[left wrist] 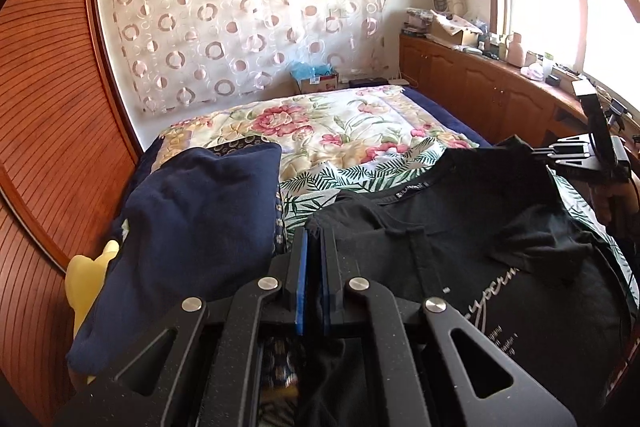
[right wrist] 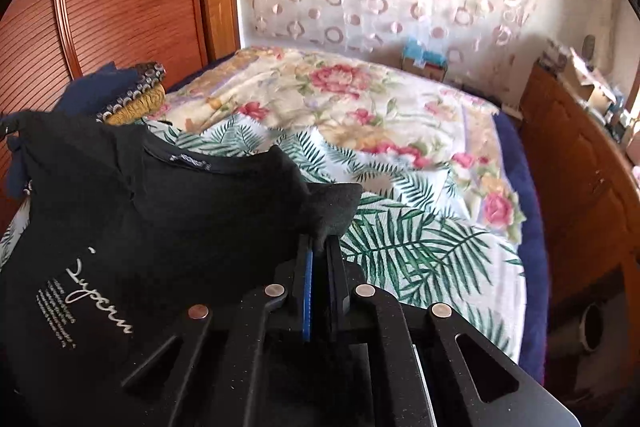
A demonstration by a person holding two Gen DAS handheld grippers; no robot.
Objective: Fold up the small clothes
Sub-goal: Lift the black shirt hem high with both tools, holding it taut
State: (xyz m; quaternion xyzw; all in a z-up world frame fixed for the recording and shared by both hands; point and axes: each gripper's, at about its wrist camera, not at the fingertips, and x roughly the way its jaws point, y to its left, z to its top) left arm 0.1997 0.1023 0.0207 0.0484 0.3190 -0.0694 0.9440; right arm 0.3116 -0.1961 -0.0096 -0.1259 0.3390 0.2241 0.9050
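A black T-shirt (left wrist: 460,239) with white script print is held up over the bed, stretched between both grippers. My left gripper (left wrist: 314,239) is shut on the black T-shirt's left shoulder edge. My right gripper (right wrist: 320,247) is shut on the other shoulder or sleeve corner of the T-shirt (right wrist: 160,211). The right gripper also shows at the far right of the left wrist view (left wrist: 560,153). The collar with its label faces away from me. The shirt's lower part hangs out of sight below the grippers.
A navy garment (left wrist: 184,227) lies piled on the left of the bed, with a patterned cloth (right wrist: 132,95) near it. The bed carries a palm-leaf sheet (right wrist: 420,239) and a floral quilt (left wrist: 320,123). A wooden wardrobe (left wrist: 52,107) stands left, cluttered wooden cabinets (left wrist: 480,83) right.
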